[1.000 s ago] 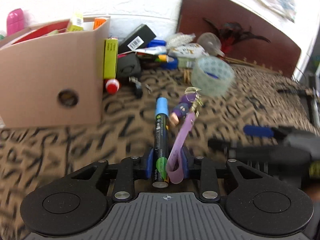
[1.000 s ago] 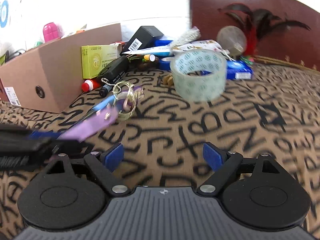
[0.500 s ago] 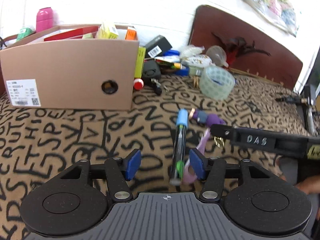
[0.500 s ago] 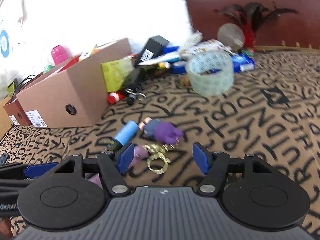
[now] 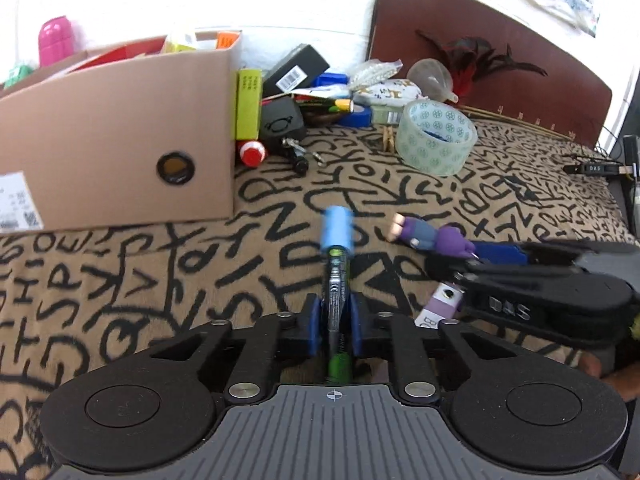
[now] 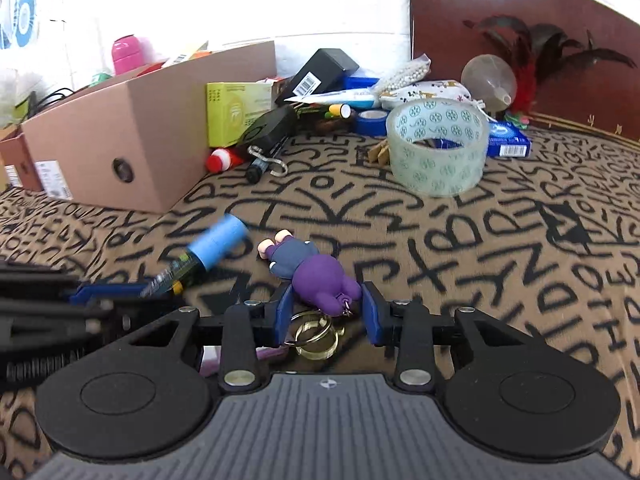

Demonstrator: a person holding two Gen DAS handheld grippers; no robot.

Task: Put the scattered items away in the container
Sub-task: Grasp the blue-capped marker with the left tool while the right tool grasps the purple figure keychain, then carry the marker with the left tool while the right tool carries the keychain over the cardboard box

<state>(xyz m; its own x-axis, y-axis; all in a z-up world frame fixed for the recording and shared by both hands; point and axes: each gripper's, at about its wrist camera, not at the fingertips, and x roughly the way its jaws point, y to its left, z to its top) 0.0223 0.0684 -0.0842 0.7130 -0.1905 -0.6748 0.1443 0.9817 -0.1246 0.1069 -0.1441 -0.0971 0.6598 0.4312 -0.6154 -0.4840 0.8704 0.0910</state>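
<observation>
My left gripper [image 5: 335,322] is shut on a marker [image 5: 338,268] with a blue cap, which points forward above the patterned cloth. The marker also shows in the right wrist view [image 6: 200,256]. My right gripper [image 6: 326,312] is open, its pads on either side of a purple figure keychain [image 6: 310,270] that lies on the cloth with its gold rings [image 6: 316,338] between the fingers. The keychain also shows in the left wrist view [image 5: 430,236]. The cardboard box [image 5: 116,136] stands at the far left with several items in it.
A clear tape roll [image 6: 438,146] stands ahead on the cloth. A pile of items lies beside the box: a yellow-green carton [image 6: 236,114], a black case [image 6: 272,128], a red-capped tube [image 6: 222,160], blue tape [image 6: 370,122], a blue packet [image 6: 508,142]. A brown headboard [image 6: 500,16] stands behind.
My left gripper opened, let go of the purple strap and shut again on the marker alone. My right gripper moved down around the purple figure keychain.
</observation>
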